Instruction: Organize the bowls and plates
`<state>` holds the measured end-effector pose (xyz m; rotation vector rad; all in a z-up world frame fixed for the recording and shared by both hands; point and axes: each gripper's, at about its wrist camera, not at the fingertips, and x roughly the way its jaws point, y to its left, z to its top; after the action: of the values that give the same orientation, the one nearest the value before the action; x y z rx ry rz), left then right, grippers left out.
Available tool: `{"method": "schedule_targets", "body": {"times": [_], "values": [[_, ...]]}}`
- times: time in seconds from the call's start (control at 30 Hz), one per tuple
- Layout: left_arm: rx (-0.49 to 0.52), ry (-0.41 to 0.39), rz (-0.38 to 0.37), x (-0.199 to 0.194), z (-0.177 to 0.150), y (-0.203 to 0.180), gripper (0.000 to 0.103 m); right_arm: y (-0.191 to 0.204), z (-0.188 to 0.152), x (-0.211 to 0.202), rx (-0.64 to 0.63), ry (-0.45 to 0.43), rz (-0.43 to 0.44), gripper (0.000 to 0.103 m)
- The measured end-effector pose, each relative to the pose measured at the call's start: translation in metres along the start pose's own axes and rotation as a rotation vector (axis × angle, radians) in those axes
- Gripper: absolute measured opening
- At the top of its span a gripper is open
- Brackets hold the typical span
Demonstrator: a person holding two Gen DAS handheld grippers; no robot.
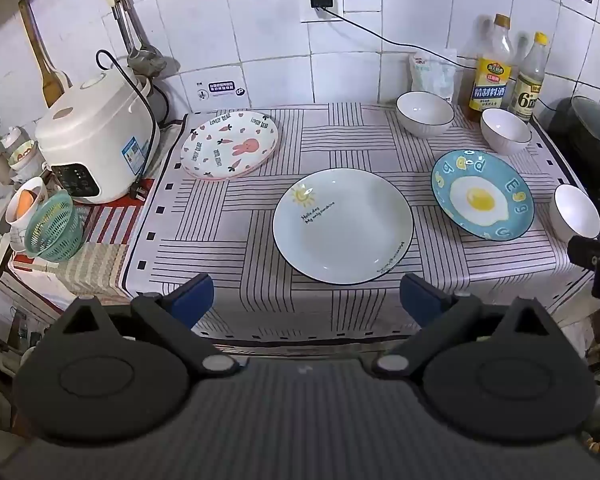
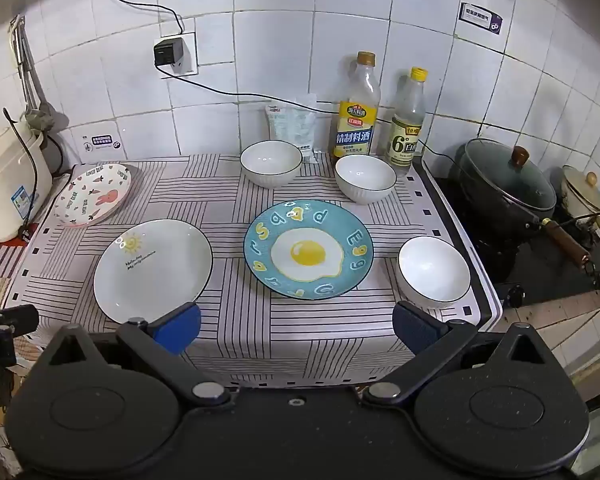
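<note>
- In front of me three plates lie flat on the striped white tablecloth (image 2: 236, 328), none touching another: a pale round plate with a small sun drawing (image 1: 343, 225) in the middle, a blue round plate painted with a fried egg (image 2: 309, 249) to its right, and a pink-rimmed oval plate with a rabbit and carrots (image 1: 229, 145) at the back left.
- Three white ribbed bowls with thin dark rims stand upright and apart: one bowl at the back (image 2: 271, 163), a second bowl (image 2: 365, 178) to its right behind the egg plate, and a third bowl (image 2: 434, 271) just right of the egg plate, near the cloth's right edge.
- My left gripper (image 1: 306, 300) hovers at the near edge of the cloth, in front of the sun plate; its blue-padded jaws are spread wide and grasp nothing.
- My right gripper (image 2: 296, 328) hovers at the near edge in front of the egg plate, jaws equally wide apart and empty.
- Beyond the cloth: a white rice cooker (image 1: 96, 140) at left, two yellow-capped bottles (image 2: 356, 108) against the tiled wall, and a dark lidded pot (image 2: 504, 184) on the stove at right.
</note>
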<state>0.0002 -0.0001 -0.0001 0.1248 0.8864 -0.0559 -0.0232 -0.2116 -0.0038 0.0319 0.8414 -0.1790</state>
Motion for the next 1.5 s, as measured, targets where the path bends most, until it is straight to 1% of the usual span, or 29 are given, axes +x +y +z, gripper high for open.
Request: {"method": "schedule_targets", "body": {"times": [0.13, 0.2, 0.27, 0.4, 0.53, 0.63, 0.8, 1.0, 1.1, 1.5], "values": [[-0.004, -0.004, 0.002, 0.000, 0.000, 0.000, 0.101, 0.000, 0.000, 0.001, -0.001, -0.001, -0.004, 0.103], [-0.007, -0.008, 0.005, 0.002, -0.007, 0.000, 0.101, -0.001, 0.000, 0.001, -0.001, -0.001, -0.005, 0.103], [-0.012, -0.003, 0.006, 0.002, -0.007, 0.001, 0.101, -0.002, 0.000, 0.001, 0.000, -0.001, -0.006, 0.103], [-0.048, 0.009, 0.004, 0.005, -0.007, 0.005, 0.100, -0.002, -0.001, 0.002, -0.006, 0.000, -0.004, 0.103], [-0.042, 0.001, 0.016, 0.004, -0.010, 0.004, 0.099, -0.006, -0.002, 0.005, -0.008, 0.001, -0.003, 0.103], [-0.049, 0.005, 0.006, 0.002, -0.009, 0.005, 0.100, -0.003, -0.002, 0.004, -0.010, 0.002, -0.009, 0.103], [0.000, -0.020, 0.023, -0.002, -0.012, 0.001, 0.100, -0.004, -0.002, 0.003, -0.011, 0.003, -0.015, 0.103], [-0.034, -0.029, -0.006, -0.003, -0.014, 0.005, 0.100, -0.004, -0.003, 0.004, -0.008, -0.001, -0.022, 0.103], [-0.022, -0.044, -0.001, -0.004, -0.014, 0.003, 0.101, -0.005, -0.004, 0.005, -0.006, -0.001, -0.029, 0.103], [-0.017, -0.043, -0.022, -0.003, -0.014, 0.000, 0.101, -0.007, -0.006, 0.006, 0.001, 0.003, -0.032, 0.103]]}}
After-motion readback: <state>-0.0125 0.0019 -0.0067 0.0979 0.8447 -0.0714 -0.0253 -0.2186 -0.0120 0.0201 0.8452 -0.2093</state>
